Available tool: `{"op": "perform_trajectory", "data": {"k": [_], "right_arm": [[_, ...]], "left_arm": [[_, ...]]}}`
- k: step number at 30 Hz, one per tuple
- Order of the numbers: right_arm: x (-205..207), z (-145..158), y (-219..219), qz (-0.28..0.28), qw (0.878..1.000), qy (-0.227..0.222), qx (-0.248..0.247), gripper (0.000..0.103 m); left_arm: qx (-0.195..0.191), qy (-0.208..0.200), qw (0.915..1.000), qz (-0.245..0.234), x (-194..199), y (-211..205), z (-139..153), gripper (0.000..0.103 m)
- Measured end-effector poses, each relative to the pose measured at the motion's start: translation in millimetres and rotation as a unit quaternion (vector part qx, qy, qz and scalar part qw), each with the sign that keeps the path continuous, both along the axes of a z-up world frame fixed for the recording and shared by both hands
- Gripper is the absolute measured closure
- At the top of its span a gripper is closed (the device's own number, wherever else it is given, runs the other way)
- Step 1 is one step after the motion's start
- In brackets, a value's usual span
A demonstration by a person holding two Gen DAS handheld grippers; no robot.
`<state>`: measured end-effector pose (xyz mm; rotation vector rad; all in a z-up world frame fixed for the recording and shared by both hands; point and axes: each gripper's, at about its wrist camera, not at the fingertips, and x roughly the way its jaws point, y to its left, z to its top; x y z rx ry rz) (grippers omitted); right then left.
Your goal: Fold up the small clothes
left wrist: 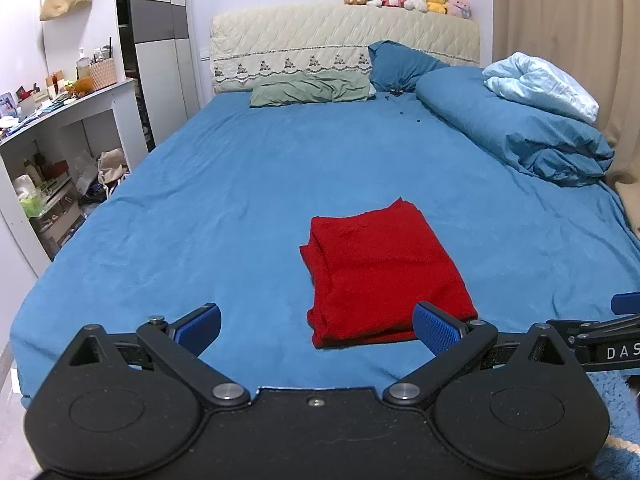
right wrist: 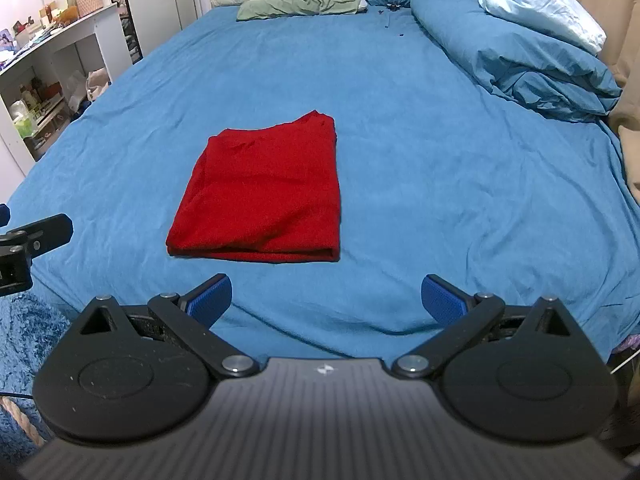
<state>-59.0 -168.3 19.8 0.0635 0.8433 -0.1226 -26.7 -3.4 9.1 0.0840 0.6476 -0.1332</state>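
Both the left claw (left wrist: 318,326) and right claw (right wrist: 326,300) are hanging wide open and empty, so smoothing the folded red garment (right wrist: 264,196) flat on the bed (right wrist: 440,160) seems best.

Red garment (right wrist: 262,192) on blue bed (right wrist: 420,208)

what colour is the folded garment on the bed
Plain red, no pattern. The folded garment shows best in the right wrist view, on the blue bed sheet.

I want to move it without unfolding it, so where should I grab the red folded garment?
Take the red folded garment by its thick near edge, coming in low from the bed's foot with the right gripper: the layers stack there, so one pinch probably catches all.
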Motion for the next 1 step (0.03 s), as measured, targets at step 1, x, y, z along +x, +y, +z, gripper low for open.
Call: {"op": "perform_trajectory", "data": {"k": [1], "right_arm": [[0.1,0.0,-0.1,0.001,1.0,0.0,0.0,0.0]], "left_arm": [[0.0,-0.001,1.0,0.001,-0.2,1.1,0.0,0.0]]}}
